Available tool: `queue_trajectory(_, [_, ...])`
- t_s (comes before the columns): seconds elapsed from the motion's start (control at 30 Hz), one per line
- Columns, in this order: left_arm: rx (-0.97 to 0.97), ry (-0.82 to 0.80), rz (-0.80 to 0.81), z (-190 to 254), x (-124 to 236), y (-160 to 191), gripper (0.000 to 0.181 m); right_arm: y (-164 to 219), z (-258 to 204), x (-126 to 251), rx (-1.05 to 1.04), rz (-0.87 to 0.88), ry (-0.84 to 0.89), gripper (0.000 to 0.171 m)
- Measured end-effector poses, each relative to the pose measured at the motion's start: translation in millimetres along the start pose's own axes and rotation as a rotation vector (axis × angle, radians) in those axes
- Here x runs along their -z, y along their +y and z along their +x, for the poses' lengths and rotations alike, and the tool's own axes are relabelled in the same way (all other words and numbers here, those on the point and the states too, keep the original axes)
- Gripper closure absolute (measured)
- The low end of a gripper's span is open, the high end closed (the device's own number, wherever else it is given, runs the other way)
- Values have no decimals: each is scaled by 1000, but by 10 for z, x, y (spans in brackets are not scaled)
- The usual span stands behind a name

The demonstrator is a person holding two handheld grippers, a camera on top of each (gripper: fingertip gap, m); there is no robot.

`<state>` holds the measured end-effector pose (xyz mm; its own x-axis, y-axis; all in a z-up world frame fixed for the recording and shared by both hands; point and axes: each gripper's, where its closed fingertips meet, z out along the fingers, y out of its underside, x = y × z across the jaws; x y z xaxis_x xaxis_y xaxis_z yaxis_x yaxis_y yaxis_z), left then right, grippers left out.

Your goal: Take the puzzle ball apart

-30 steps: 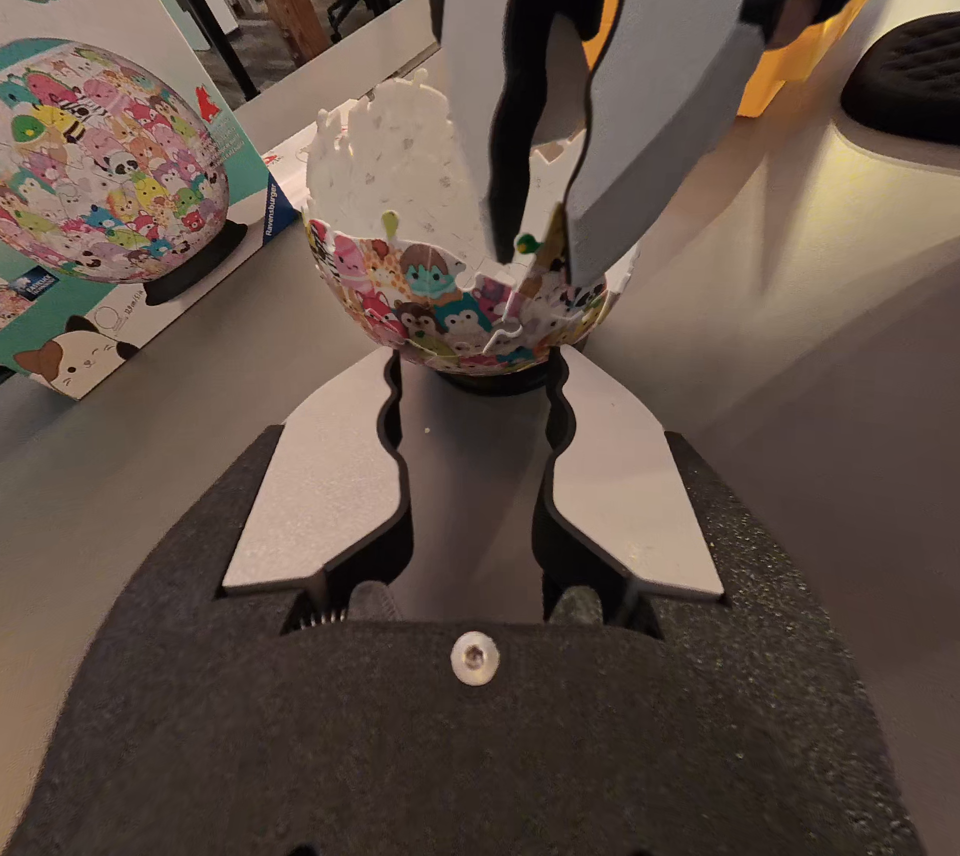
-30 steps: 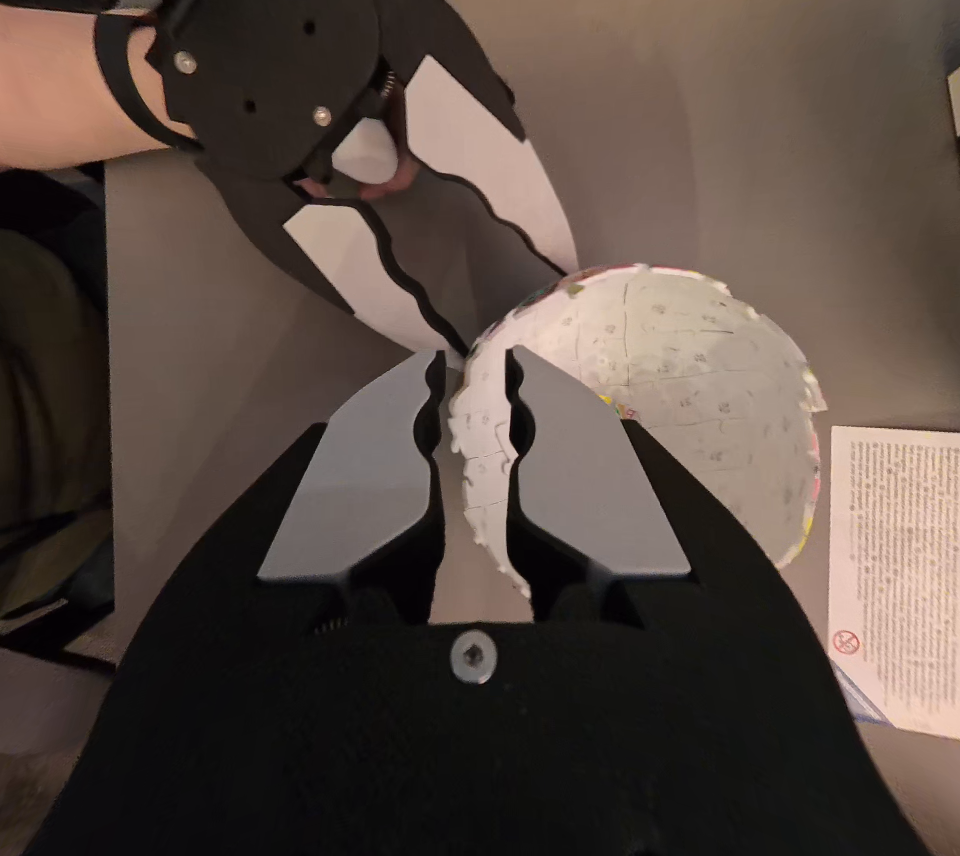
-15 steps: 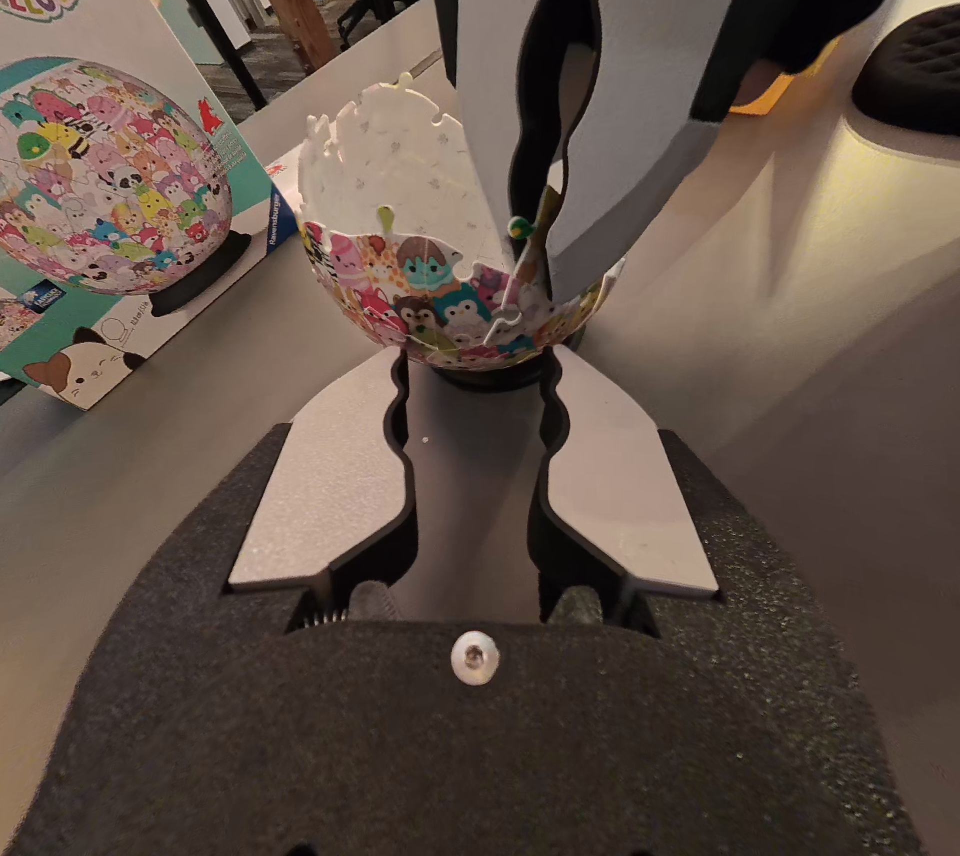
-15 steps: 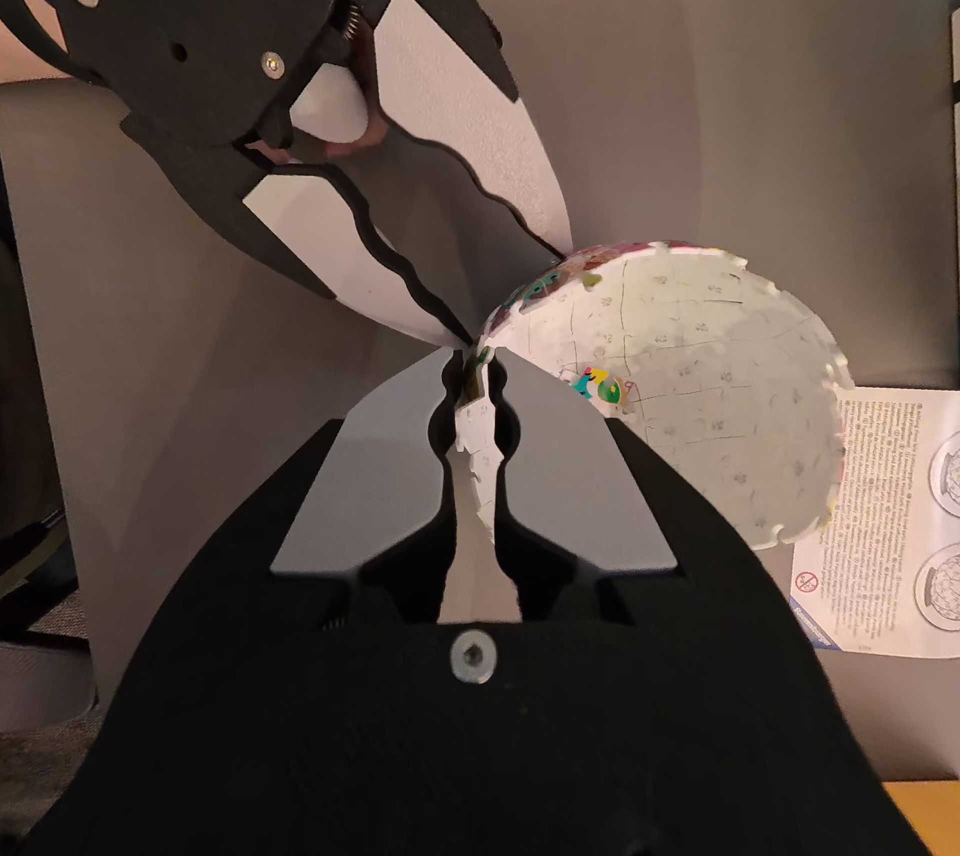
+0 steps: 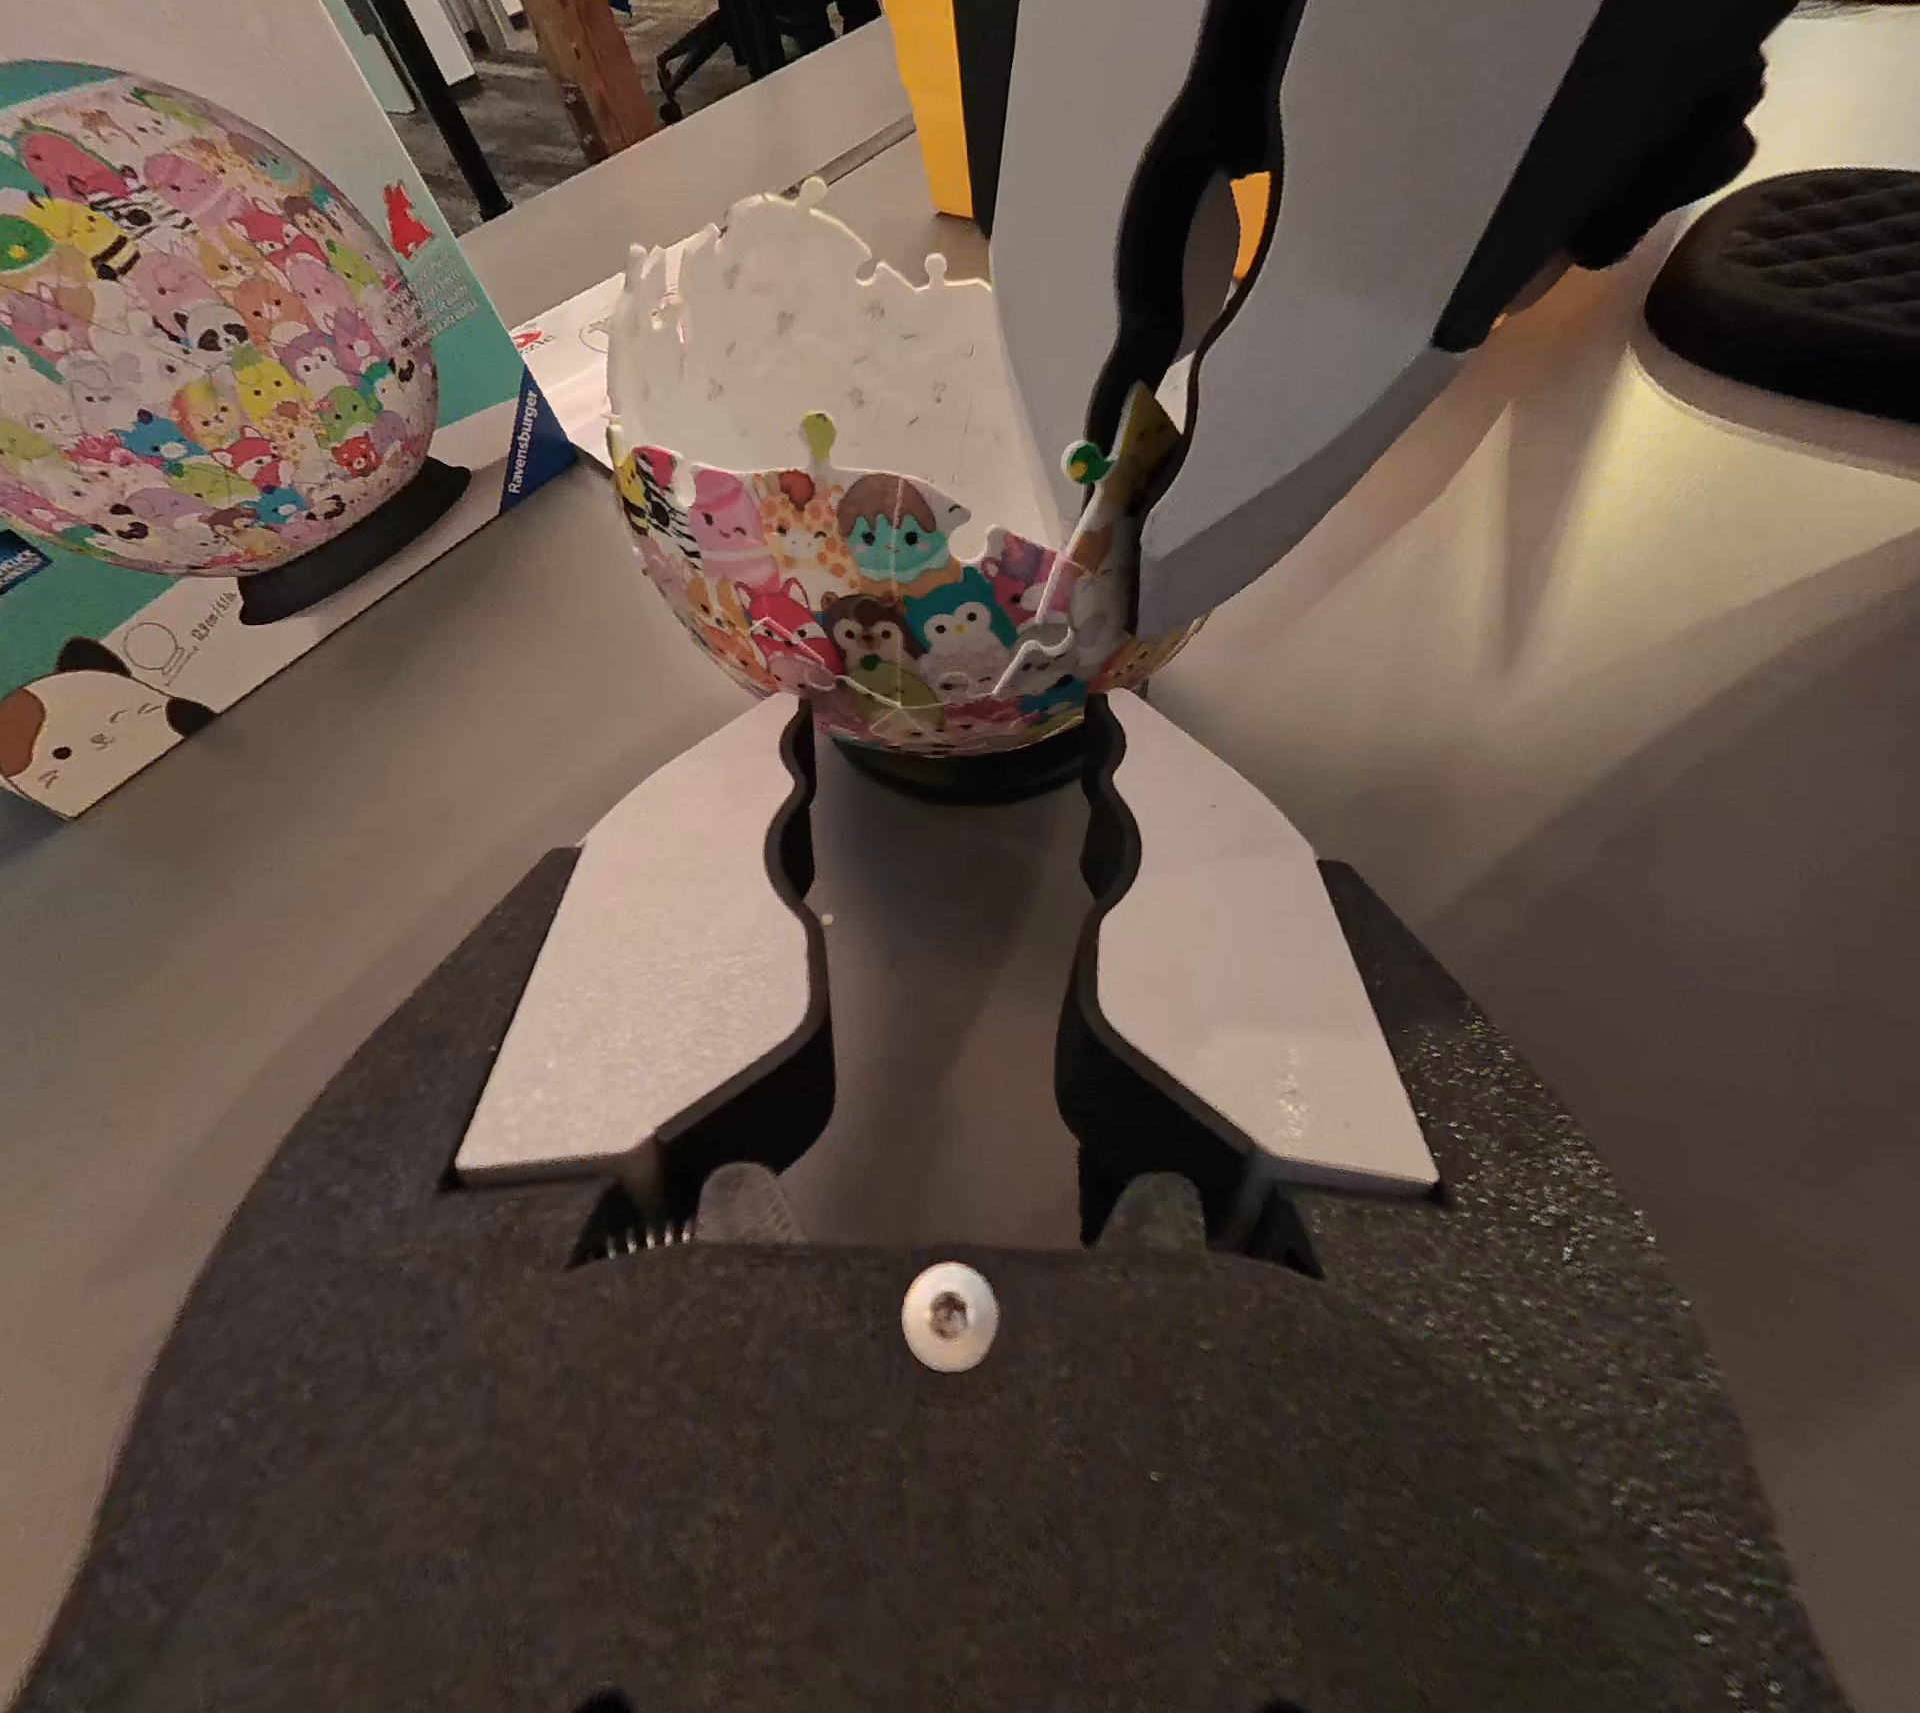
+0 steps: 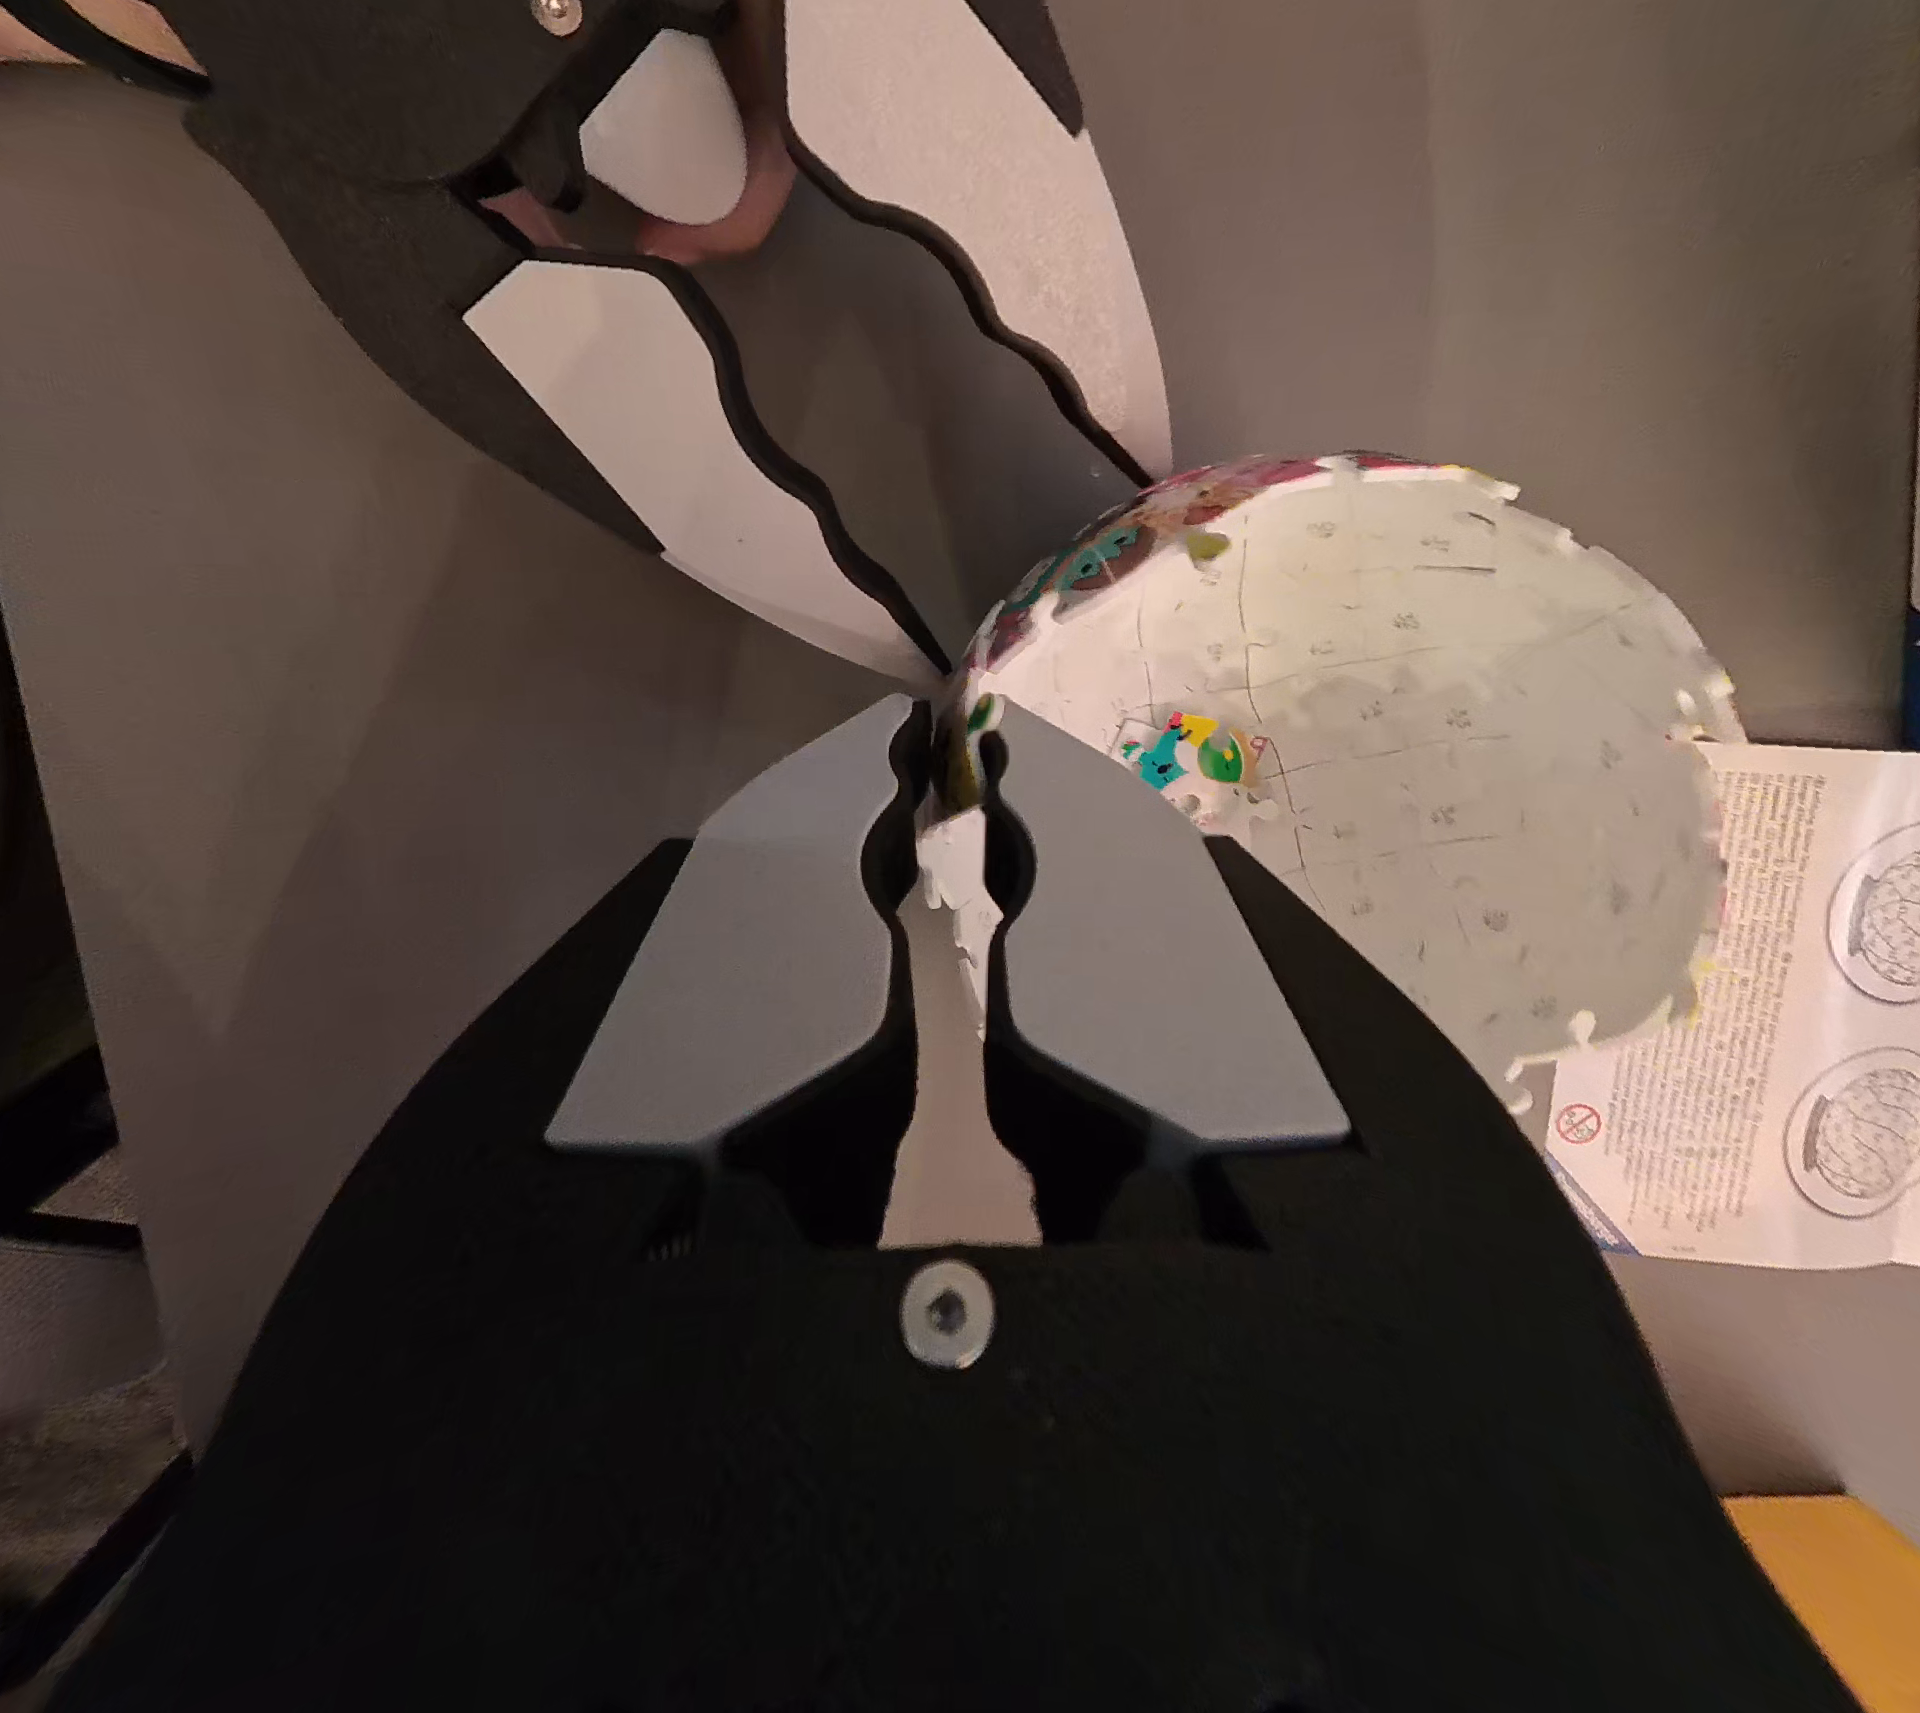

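Puzzle ball (image 5: pixel 852 583), half-dismantled shell of colourful cartoon-animal pieces, white inside, on a black ring stand (image 5: pixel 961 775), grey table (image 5: pixel 1558 780).

Right gripper (image 6: pixel 951 764), fingers narrow, pinches a rim piece (image 5: pixel 1127 458); left gripper (image 5: pixel 945 718) spread wide at the stand. Nearby: printed puzzle box (image 5: pixel 197 333), paper instruction leaflet (image 6: pixel 1787 1040), yellow bin (image 5: pixel 920 53), black cushion (image 5: pixel 1797 281).

Puzzle ball (image 5: pixel 831 583), an open half shell, sits on a stand (image 5: pixel 956 775) on the table (image 5: pixel 1558 728); left gripper (image 5: pixel 945 718) lies before it, its 2 fingers flanking the stand; right gripper (image 5: pixel 1127 458) descends from above onto the shell's right rim; box (image 5: pixel 208 313) stands left of the ball; leaflet (image 6: pixel 1787 1019) lies behind it; 1 loose piece (image 6: pixel 1195 759) rests inside the shell.
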<state>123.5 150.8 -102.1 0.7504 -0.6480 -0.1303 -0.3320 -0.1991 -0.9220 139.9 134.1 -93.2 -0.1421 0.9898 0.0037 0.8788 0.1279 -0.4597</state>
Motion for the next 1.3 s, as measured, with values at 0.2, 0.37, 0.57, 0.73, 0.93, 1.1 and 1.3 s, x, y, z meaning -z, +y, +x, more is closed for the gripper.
queue_trajectory(0.2, [10,-11,32,17,29,-105,132,15,19,101,-45,25,-23,163])
queue_trajectory(0.37, [35,-34,22,3,0,-131,130,-35,53,211,-143,118,-111,165])
queue_trajectory(0.57, [37,-66,12,-24,-13,-129,131,63,96,178,-120,81,-102,153])
queue_trajectory(0.73, [55,-65,-11,-22,-43,-75,130,102,27,120,-53,24,-88,166])
queue_trajectory(0.93, [62,-66,-12,-1,-77,-83,131,118,43,113,3,-21,-8,167])
queue_trajectory(1.1, [63,-72,-8,-1,-95,-111,131,148,69,137,-16,-29,3,166])
queue_trajectory(1.3, [63,-92,-2,0,-113,-161,131,159,118,200,-99,23,-58,165])
